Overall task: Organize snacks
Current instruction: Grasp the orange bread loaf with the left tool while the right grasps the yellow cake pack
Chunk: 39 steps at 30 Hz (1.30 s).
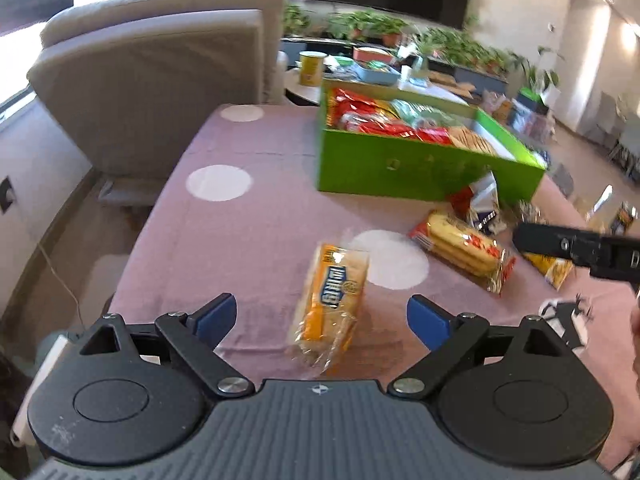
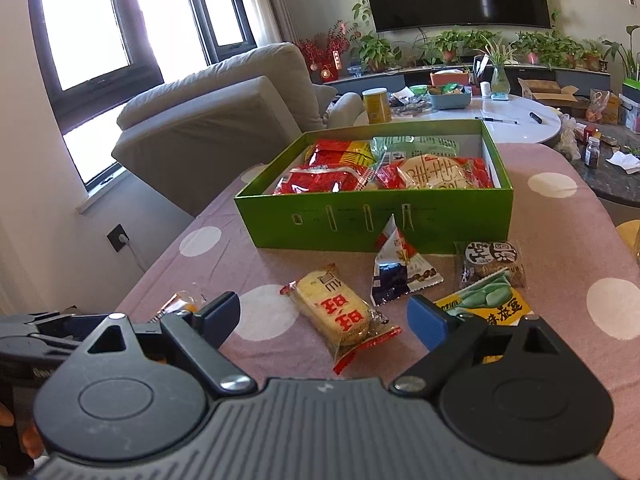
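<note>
While both grippers hover over the counter (image 1: 248, 216):
Left gripper (image 1: 320, 318): jaws wide apart, orange cracker pack (image 1: 332, 300) lying loose between them, bottom centre.
Right gripper (image 2: 323, 320): jaws parted, empty; rice cracker pack (image 2: 340, 316) lies between them, untouched.
Green box (image 2: 376, 224): upper centre, filled with snacks.

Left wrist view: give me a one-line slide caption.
Open left claw over an orange cracker pack on the dotted cloth, green box of snacks beyond.
</note>
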Available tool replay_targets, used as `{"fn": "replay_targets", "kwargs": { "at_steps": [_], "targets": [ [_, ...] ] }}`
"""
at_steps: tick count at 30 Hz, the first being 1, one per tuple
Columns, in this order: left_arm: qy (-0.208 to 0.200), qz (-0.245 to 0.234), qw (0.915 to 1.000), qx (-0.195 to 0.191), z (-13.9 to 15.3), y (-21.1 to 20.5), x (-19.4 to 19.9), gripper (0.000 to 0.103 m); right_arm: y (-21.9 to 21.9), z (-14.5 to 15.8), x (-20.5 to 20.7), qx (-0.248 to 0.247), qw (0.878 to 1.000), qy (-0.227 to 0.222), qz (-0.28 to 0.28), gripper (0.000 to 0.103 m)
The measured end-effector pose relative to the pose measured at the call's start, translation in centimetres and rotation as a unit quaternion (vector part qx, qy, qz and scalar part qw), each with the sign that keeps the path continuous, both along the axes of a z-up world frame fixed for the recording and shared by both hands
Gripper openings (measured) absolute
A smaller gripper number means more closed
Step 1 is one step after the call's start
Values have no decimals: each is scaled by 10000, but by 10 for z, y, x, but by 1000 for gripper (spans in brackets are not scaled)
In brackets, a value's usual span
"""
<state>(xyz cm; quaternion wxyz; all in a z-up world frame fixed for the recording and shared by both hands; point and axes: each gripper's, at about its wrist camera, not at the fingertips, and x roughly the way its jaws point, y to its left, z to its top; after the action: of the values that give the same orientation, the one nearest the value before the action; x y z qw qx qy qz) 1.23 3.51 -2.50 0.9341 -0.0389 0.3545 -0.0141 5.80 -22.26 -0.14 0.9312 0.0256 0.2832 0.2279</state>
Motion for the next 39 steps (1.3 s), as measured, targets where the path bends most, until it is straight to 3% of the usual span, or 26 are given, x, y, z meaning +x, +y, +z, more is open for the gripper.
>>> {"fn": "replay_targets", "kwargs": {
  "at_steps": [5, 11, 17, 23, 27, 33, 35, 39],
  "targets": [
    [11, 60, 9999, 97, -3, 1, 5, 91, -4, -2, 1, 1, 10000, 35, -64, 65],
    [-98, 589, 9982, 103, 2, 34, 9, 92, -3, -6, 5, 32, 9999, 117, -76, 65],
    [-222, 1082, 9915, 693, 0, 46, 12, 92, 0, -6, 5, -5, 9999, 118, -30, 65],
    [-258, 693, 9963, 427, 4, 38, 11, 92, 4, -6, 6, -65, 9999, 110, 27, 65],
    [-399, 518, 9932, 965, 2, 26, 9, 92, 4, -7, 6, -52, 9999, 132, 25, 65],
    [-342, 1013, 9775, 1821, -2, 33, 15, 92, 3, -6, 6, -19, 9999, 117, 10, 65],
    [-359, 971, 9762, 1904, -1, 33, 13, 92, 3, -6, 5, -17, 9999, 101, 30, 65],
    [-307, 563, 9836, 1688, 7, 25, 10, 92, 6, -7, 6, -81, 9999, 107, 74, 65]
  ]
}}
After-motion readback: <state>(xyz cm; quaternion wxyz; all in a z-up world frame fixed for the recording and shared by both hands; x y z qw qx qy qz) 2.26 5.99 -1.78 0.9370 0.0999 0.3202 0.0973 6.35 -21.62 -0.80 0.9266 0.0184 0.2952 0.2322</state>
